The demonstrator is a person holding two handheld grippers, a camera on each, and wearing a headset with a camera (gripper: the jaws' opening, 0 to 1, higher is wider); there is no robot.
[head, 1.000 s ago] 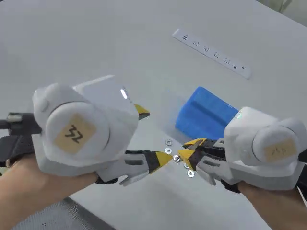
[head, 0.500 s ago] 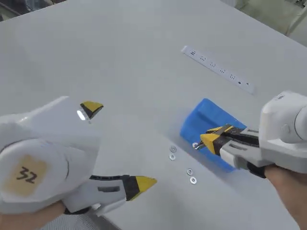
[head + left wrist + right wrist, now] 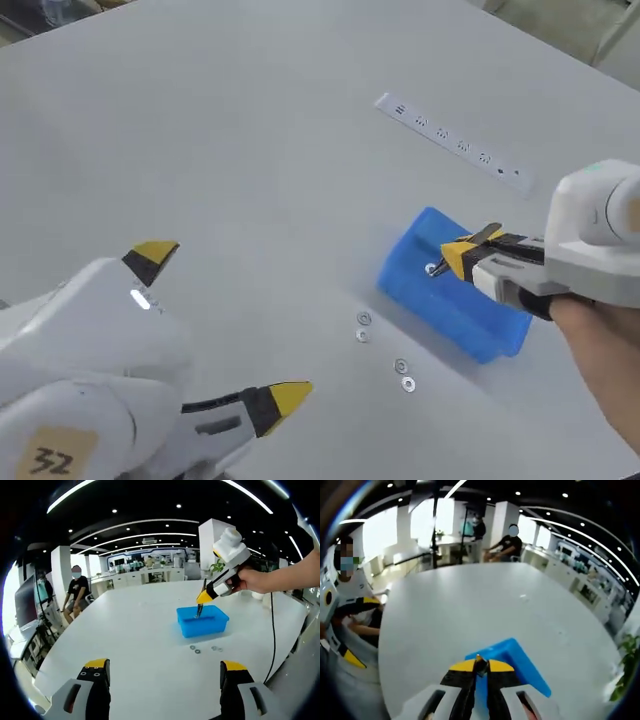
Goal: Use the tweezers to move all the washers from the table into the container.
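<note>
A: Your right gripper (image 3: 468,250) has its fingers clamped on the tweezers (image 3: 199,609). The tips hang over the blue container (image 3: 440,318), toward its left end, with what looks like a washer (image 3: 432,268) pinched in them. The risk is the release. I can't tell how high the tips are, and a drop from above the rim could bounce the washer back onto the surface (image 3: 250,150).

B: Watch your squeeze too. A thin ring in fine tips may flick sideways if you press harder or twist, so ease off gently, low between the walls.

A: Your left gripper (image 3: 218,325) sits at the near left, fingers spread wide and holding nothing, well apart from the work. Swing it right carelessly and it could scatter the 4 washers (image 3: 364,319) lying loose on the surface, close to the container's near side.

B: Those 4 lie as 2 tight pairs. Going for 1, I think you could nudge its neighbour away or lift both at once.

A: The container itself is an open blue tray, sitting upright. Apart from the washer at the tips, I can't make out anything in it. Washers on its floor would be too small to tell from here.

B: The power strip (image 3: 450,140) lies on the far side, out of your way.
</note>
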